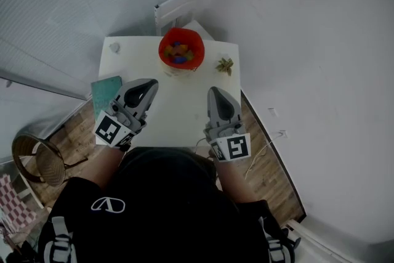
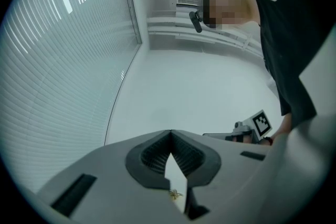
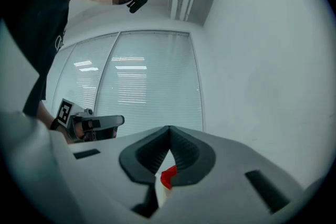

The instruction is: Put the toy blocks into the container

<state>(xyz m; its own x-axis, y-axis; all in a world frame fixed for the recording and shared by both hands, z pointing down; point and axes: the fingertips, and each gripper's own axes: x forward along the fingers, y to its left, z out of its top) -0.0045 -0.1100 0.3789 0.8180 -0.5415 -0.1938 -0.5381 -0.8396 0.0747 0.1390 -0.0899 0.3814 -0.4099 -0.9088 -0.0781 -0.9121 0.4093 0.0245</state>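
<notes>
Red container [image 1: 181,49] stands upright at the 12 o'clock edge of the white surface [image 1: 178,114]. The toy blocks [image 1: 179,51] lie inside it in mixed colours; single pieces cannot be told apart from here.

Left gripper [image 1: 150,84] is held over the 8 o'clock part of the surface and points toward the container. Its jaws are together at the tips, with nothing between them. Right gripper [image 1: 214,91] is at 4 o'clock, likewise closed and empty. Both are well apart from the container.

A small dried sprig [image 1: 225,64] lies near the container, at its 3 o'clock. A small grey object [image 1: 114,46] sits in the 10 o'clock corner. A teal board [image 1: 106,92] lies at the 9 o'clock edge, just beside the left gripper.
</notes>
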